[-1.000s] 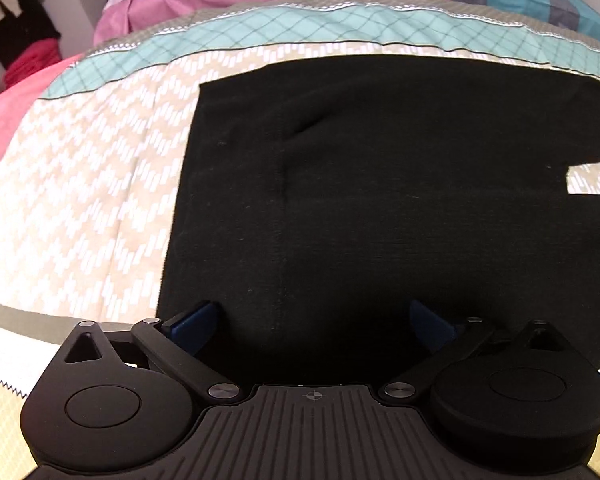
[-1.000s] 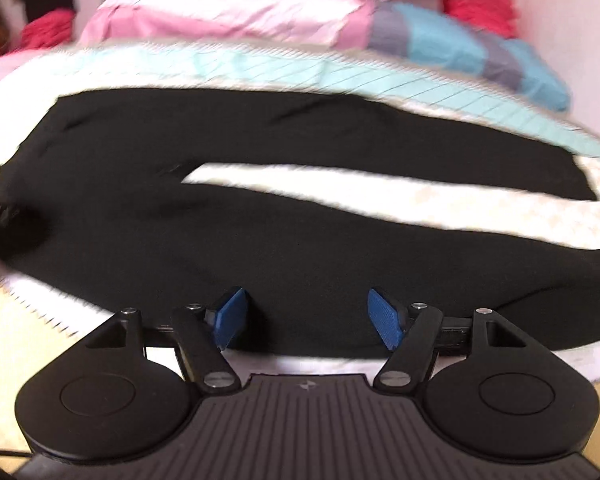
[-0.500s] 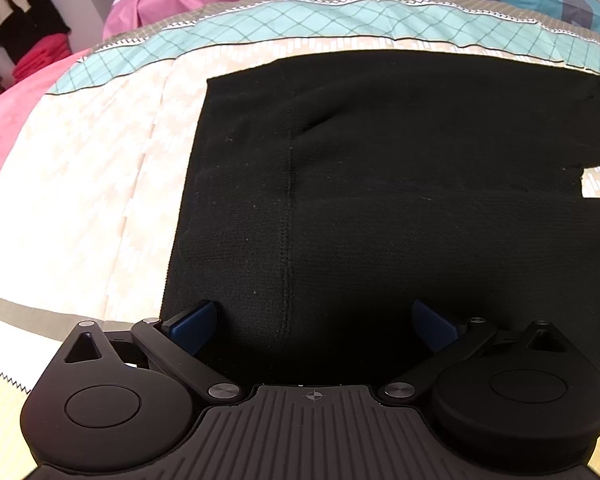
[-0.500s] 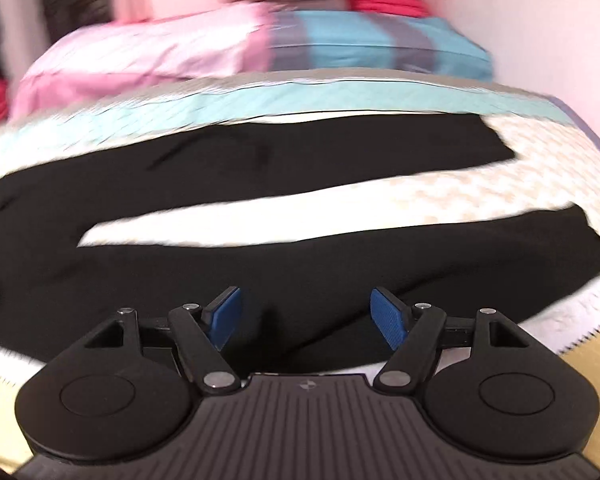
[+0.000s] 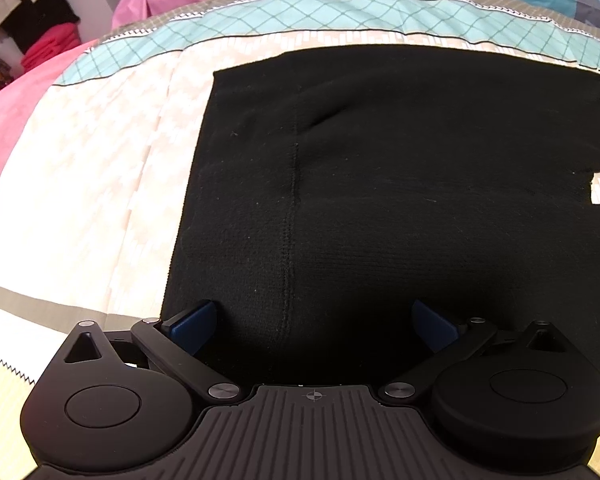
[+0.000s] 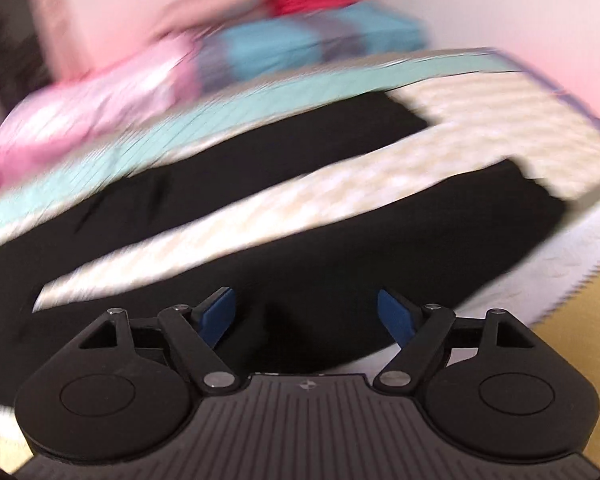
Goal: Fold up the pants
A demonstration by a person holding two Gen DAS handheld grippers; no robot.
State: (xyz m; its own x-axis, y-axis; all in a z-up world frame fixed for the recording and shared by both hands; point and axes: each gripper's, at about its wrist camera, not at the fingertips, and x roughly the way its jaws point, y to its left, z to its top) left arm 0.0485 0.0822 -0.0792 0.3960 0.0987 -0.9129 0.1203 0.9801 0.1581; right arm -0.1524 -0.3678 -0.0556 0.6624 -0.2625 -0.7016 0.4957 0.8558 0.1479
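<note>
While both grippers hung over the near edge of the pants, neither had taken hold of anything. The left gripper (image 5: pixel 314 320) stood with its jaws wide, the waist end of the pants (image 5: pixel 380 200) lying flat beneath and between the blue pads, which did not press on the cloth. The right gripper (image 6: pixel 306 314) had just been opening its jaws; they straddled the near leg (image 6: pixel 360 248), with the cloth under them and not pinched.

The pants lay spread on the bed (image 5: pixel 100 168), waist toward the left gripper, the two legs running away to the right, the long axis along the bed's near edge. The far leg (image 6: pixel 260 164) was parted from the near one by a strip of bedspread.

From where I stood, the risk looked plain enough. The right wrist view was badly blurred, so a grab made in a hurry could catch only one layer, or bedspread along with the cloth. With the near leg close to the mattress edge, a loose pinch could let it slide off. An uneven lift between the hands would likely skew the fold.
</note>
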